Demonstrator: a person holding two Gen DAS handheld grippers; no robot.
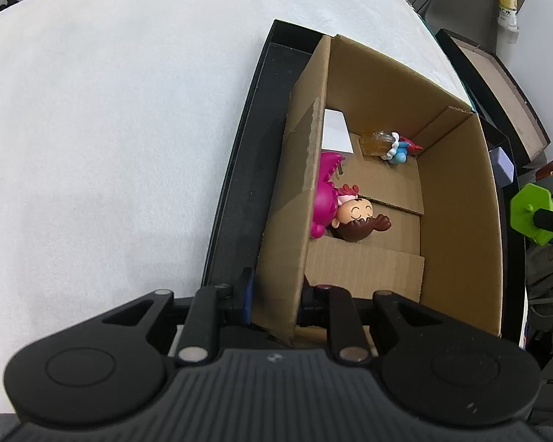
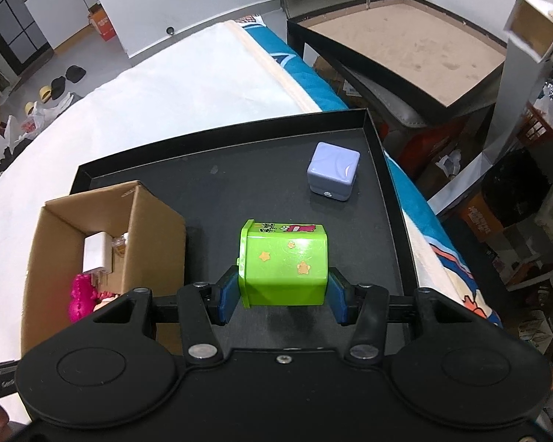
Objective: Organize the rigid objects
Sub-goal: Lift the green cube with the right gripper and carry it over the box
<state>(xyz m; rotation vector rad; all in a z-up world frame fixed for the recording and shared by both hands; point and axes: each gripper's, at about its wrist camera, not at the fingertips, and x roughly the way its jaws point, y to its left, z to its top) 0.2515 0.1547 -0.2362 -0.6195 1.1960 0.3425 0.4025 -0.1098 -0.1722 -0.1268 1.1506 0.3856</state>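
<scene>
Green box [image 2: 284, 263]: right wrist view; a lime box with star stickers and a cartoon print, lying on its side between the two blue pads of the right tool [image 2: 282, 293].
Right tool: closed on the green box, one pad [image 2: 228, 294] pressed to its left face and the other to its right face; the box sits just ahead of the tool body, over the black tray [image 2: 239, 180].
Lilac cube [image 2: 333, 171]: on the tray floor beyond the green box, toward the far right corner, well apart from the tool.
Cardboard box [image 2: 155, 235]: stands open in the left part of the tray, just left of the green box; a white block [image 2: 97, 252] and a magenta toy [image 2: 80, 294] show inside.
Bench [image 2: 166, 88]: white-covered surface under the tray.

Left tool [image 1: 276, 305]: left wrist view; its fingers straddle the near left wall of the cardboard box [image 1: 302, 191], one outside and one inside. How tightly they close on the wall I cannot tell.
Box contents: a brown-haired doll [image 1: 357, 221] lying against the magenta toy [image 1: 324, 199] by the left wall; a clear amber bottle [image 1: 378, 143] and a small blue-and-red figure [image 1: 402, 151] at the far end; the white block [image 1: 335, 130] against the left wall.
Green box [image 1: 531, 213]: at the right edge, outside the cardboard box, well apart from the left tool.
Black tray [image 1: 239, 169]: its rim runs along the left of the cardboard box.
</scene>
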